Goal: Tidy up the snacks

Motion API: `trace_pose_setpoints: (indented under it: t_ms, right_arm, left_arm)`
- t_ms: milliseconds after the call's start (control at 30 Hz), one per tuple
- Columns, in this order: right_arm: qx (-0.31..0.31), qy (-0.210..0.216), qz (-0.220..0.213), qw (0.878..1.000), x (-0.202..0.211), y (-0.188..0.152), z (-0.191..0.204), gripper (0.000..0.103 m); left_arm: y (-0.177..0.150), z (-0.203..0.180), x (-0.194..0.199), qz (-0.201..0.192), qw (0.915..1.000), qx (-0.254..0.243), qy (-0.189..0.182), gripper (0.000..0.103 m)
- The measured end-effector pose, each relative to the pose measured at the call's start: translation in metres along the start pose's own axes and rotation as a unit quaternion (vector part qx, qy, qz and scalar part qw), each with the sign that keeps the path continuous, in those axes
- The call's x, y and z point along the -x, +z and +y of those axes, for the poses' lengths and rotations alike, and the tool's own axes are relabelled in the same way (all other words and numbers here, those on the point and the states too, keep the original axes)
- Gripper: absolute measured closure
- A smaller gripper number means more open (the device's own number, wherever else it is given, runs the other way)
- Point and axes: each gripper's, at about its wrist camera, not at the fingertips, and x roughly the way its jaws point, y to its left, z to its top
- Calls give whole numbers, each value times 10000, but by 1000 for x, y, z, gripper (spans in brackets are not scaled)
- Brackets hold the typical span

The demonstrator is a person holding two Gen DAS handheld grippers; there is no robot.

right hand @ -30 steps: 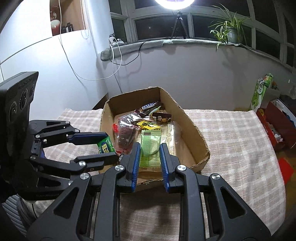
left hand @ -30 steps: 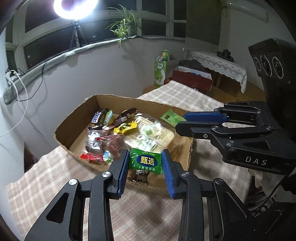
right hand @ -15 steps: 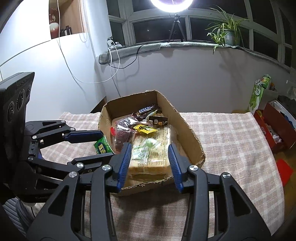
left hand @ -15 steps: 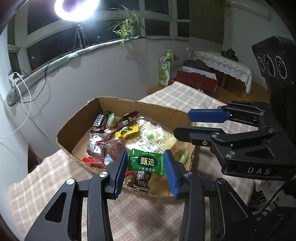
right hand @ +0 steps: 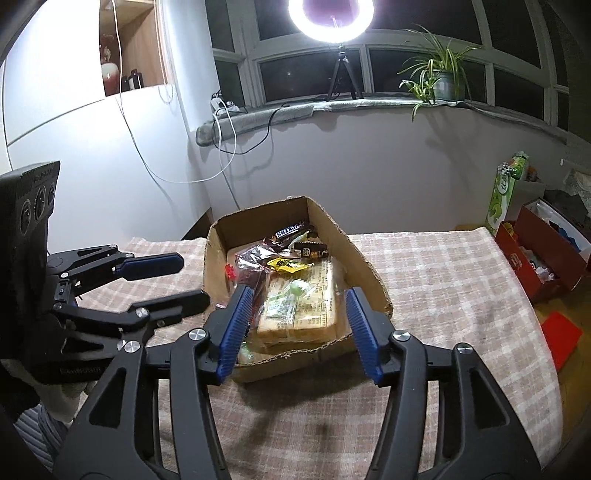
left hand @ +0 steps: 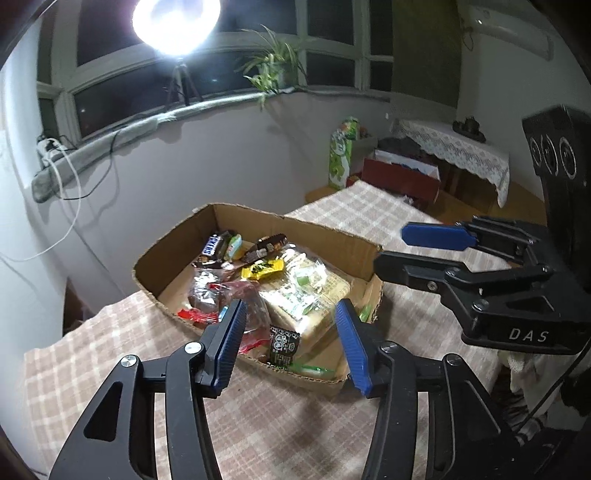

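Note:
A shallow cardboard box (left hand: 332,242) (right hand: 364,258) sits on the checked tablecloth and holds several snacks: a Snickers bar (left hand: 212,245) (right hand: 290,231), a yellow candy (left hand: 264,267), a clear pack of biscuits (left hand: 310,291) (right hand: 301,299), a red-and-clear bag (left hand: 236,299), a small black packet (left hand: 282,345). A green wrapper (left hand: 308,368) lies low at the box's near wall. My left gripper (left hand: 291,343) is open and empty, just in front of the box. My right gripper (right hand: 299,328) is open and empty at the box's near edge.
The checked tablecloth (right hand: 443,288) covers the table. A red box (right hand: 543,258) and a green carton (right hand: 500,195) stand beyond the table's right end. A white wall and a window sill with a plant (right hand: 436,77) and a ring light (right hand: 330,18) lie behind.
Both grippers opened wide. The left let go of the green packet and the right let go of the pale green wafer pack; both dropped into the box.

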Motion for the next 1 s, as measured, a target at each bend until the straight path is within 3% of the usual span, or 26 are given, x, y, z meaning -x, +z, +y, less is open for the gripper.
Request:
trace_pose_setpoints:
  t_ms: [200, 300, 500, 600, 733, 833, 1000]
  right_arm:
    - [-40, -35, -57, 10000, 13, -4, -1, 46]
    - [-64, -72, -112, 9999, 19, -5, -1, 37]
    - [-66, -90, -227, 9997, 34, -6, -2, 32]
    - [-32, -140, -311, 9994, 39, -6, 0, 19]
    - [64, -254, -372, 9990, 44, -5, 5, 11]
    - [107, -305, -440, 9985, 47, -6, 8, 5]
    - [182, -336, -444, 9983, 48, -6, 12, 3]
  left_arm:
    - [-2, 9, 12, -120, 9996, 262, 56, 53]
    - [-3, 13, 18, -184, 9992, 334, 88, 53]
    - [-6, 28, 41, -386, 9971, 625, 205, 53]
    - [-11, 32, 52, -489, 9956, 745, 303, 45]
    - [-15, 34, 62, -580, 9934, 885, 444, 36]
    - [-17, 37, 67, -600, 9914, 1033, 537, 30]
    - [-18, 34, 70, -546, 9910, 1013, 681, 29]
